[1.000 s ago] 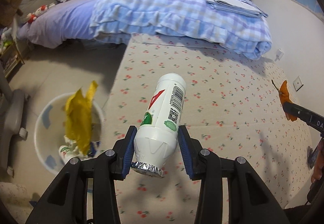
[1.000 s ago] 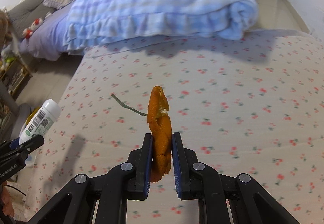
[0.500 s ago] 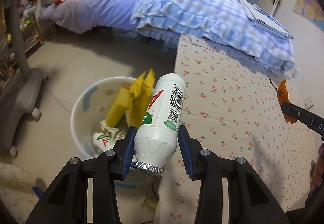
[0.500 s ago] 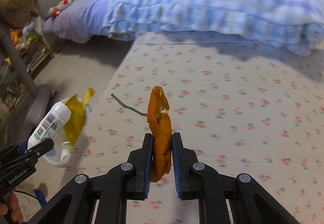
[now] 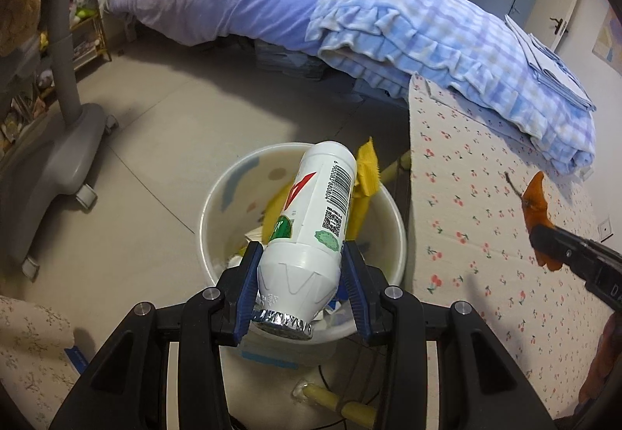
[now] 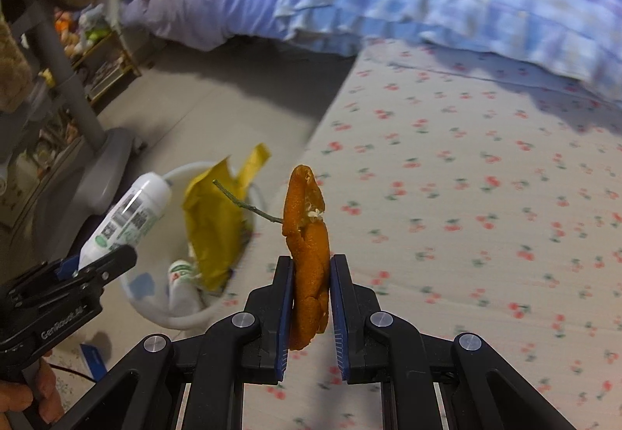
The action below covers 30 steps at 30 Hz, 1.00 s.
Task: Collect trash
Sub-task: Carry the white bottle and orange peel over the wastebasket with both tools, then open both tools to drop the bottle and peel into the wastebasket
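Note:
My left gripper (image 5: 301,255) is shut on a white plastic bottle (image 5: 311,228) with a foil top and holds it right above the white trash bin (image 5: 217,196) on the floor. The bin holds a yellow wrapper (image 5: 363,181) and other trash. My right gripper (image 6: 311,266) is shut on an orange peel (image 6: 307,243) with a thin stem, above the cherry-print mattress (image 6: 466,196). The bottle (image 6: 124,220), the left gripper (image 6: 97,263) and the bin (image 6: 155,309) also show in the right wrist view, at lower left. The peel (image 5: 538,208) shows at the right of the left wrist view.
A blue checked blanket (image 5: 427,41) lies at the far end of the mattress (image 5: 486,235). A purple bed (image 5: 233,2) stands behind. A grey wheeled stand (image 5: 62,142) is on the floor to the left of the bin.
My left gripper has carried the bottle left off the mattress to above the bin. My right gripper has followed leftward with the peel, toward the mattress edge.

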Tool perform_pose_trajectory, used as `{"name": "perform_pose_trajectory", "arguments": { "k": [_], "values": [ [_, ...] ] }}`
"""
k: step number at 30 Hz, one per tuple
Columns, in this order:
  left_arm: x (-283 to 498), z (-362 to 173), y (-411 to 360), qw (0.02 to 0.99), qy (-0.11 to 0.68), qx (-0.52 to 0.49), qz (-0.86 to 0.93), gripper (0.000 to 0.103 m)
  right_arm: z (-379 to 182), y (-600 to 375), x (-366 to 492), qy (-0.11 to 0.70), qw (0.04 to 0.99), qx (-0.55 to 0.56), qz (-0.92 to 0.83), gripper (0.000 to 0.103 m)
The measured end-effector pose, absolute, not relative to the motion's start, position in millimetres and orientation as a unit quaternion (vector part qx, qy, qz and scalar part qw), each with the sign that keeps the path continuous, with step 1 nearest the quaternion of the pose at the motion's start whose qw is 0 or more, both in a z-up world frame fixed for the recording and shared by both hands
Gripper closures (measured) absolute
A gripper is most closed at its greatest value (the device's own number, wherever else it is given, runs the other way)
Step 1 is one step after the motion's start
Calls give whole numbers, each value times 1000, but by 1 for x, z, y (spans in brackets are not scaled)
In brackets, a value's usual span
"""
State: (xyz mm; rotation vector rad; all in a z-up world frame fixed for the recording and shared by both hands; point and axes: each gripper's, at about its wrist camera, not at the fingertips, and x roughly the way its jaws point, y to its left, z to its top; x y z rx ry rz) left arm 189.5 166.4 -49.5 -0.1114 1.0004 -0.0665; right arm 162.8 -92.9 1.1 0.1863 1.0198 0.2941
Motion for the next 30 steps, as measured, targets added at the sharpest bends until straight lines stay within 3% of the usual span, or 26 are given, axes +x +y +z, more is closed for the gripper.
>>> {"name": "perform_pose_trajectory", "arguments": {
  "k": [4, 6, 8, 23, 24, 26, 30],
  "values": [
    [199, -58, 179, 862, 503, -61, -22, 58, -6, -69, 167, 492, 853, 83, 157, 87],
    [200, -58, 184, 861, 505, -63, -10, 51, -9, -61, 168, 495, 850, 80, 162, 87],
    [199, -56, 189, 861, 504, -66, 0, 33, -12, -53, 170, 498, 848, 79, 166, 87],
    [186, -50, 221, 847, 521, -98, 37, 31, -32, -17, 192, 509, 833, 105, 192, 83],
    [186, -50, 221, 847, 521, -99, 38, 30, -33, -16, 193, 508, 831, 112, 198, 79],
    [185, -50, 222, 846, 523, -100, 41, 24, -35, -17, 197, 508, 828, 126, 200, 44],
    [181, -49, 223, 846, 520, -106, 47, 19, -28, -19, 194, 498, 836, 126, 194, 40]
  ]
}}
